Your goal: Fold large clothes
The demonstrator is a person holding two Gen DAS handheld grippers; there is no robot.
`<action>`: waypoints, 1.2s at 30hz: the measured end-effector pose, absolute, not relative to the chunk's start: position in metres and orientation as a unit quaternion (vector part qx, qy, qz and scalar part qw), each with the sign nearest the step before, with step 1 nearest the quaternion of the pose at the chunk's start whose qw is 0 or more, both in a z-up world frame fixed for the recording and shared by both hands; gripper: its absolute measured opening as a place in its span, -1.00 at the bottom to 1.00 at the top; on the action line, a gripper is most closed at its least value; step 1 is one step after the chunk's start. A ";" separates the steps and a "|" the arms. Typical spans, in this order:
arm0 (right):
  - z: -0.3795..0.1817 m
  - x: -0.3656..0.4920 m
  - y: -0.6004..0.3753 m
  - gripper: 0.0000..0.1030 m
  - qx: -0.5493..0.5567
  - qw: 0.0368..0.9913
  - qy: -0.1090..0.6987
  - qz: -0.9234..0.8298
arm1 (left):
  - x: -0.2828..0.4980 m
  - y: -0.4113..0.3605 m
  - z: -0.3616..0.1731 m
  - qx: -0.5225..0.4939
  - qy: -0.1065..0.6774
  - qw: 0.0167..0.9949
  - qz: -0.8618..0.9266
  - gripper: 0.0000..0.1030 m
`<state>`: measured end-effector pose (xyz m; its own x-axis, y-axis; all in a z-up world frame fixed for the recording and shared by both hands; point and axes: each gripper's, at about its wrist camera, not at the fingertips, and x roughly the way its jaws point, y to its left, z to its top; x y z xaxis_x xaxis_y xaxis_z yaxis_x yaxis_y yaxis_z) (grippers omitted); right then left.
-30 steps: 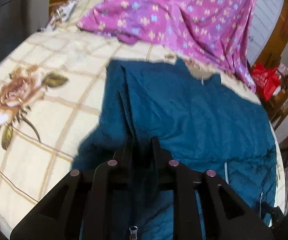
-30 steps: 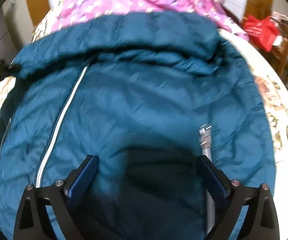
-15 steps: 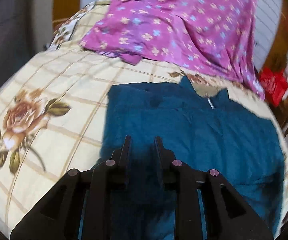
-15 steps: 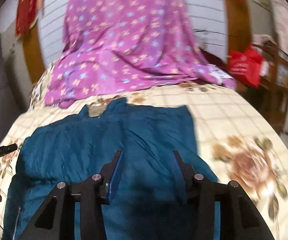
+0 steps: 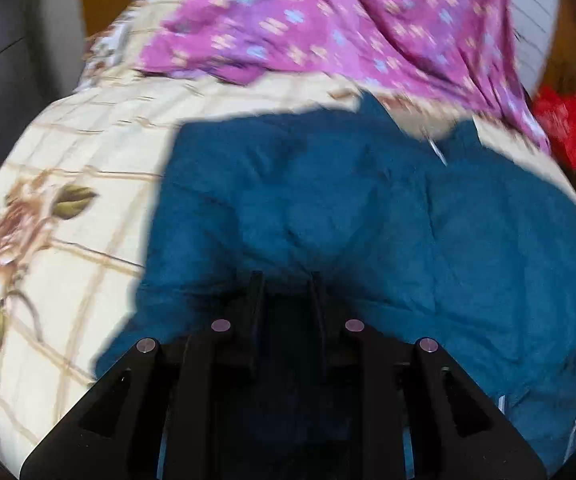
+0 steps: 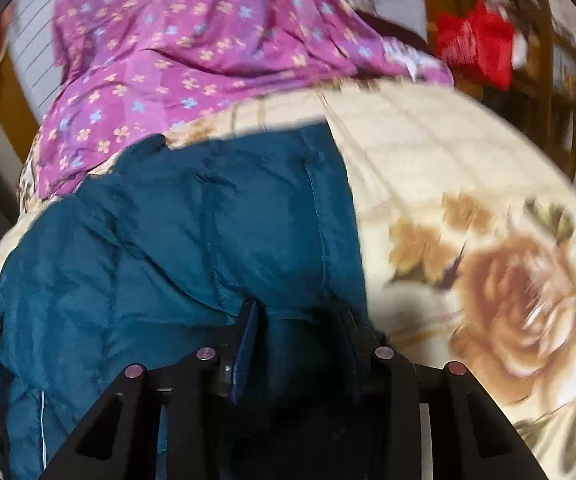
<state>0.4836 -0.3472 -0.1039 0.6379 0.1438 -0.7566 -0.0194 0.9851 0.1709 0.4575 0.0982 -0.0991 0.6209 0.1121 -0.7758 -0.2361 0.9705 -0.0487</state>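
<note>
A large teal padded jacket [image 5: 367,216] lies on a bed, collar toward the far side. It also shows in the right wrist view [image 6: 176,240]. My left gripper [image 5: 286,280] is shut on the jacket's near left hem, with fabric bunched between the jaws. My right gripper [image 6: 299,312] is shut on the jacket's near right hem, with a fold of teal cloth between its blue-padded fingers [image 6: 246,336]. Both views are blurred by motion.
The bed has a cream sheet with rose prints [image 5: 28,216], also on the right in the right wrist view [image 6: 507,288]. A purple flowered cloth [image 5: 347,28] is heaped at the far side. A red bag [image 6: 475,44] sits beside the bed by wooden furniture.
The right gripper went from wide open over the jacket to closed on its hem. Both grippers pulled back and lifted, and the jacket now lies folded narrower.
</note>
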 end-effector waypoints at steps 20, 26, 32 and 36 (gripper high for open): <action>-0.117 0.572 -0.314 -0.30 0.042 0.894 0.446 0.004 | 0.491 0.096 -0.112 -0.058 0.428 0.895 0.112 -0.60; -0.044 0.526 -0.278 -0.29 0.056 0.936 0.347 0.028 | 0.473 0.065 -0.064 -0.086 0.373 0.922 0.063 -0.59; -0.077 0.511 -0.197 -0.27 0.013 0.920 0.377 0.106 | 0.488 0.028 -0.113 -0.055 0.418 0.907 0.027 -0.58; -0.115 0.508 -0.199 -0.20 0.002 0.925 0.365 0.104 | 0.489 0.033 -0.120 -0.059 0.408 0.911 0.022 -0.58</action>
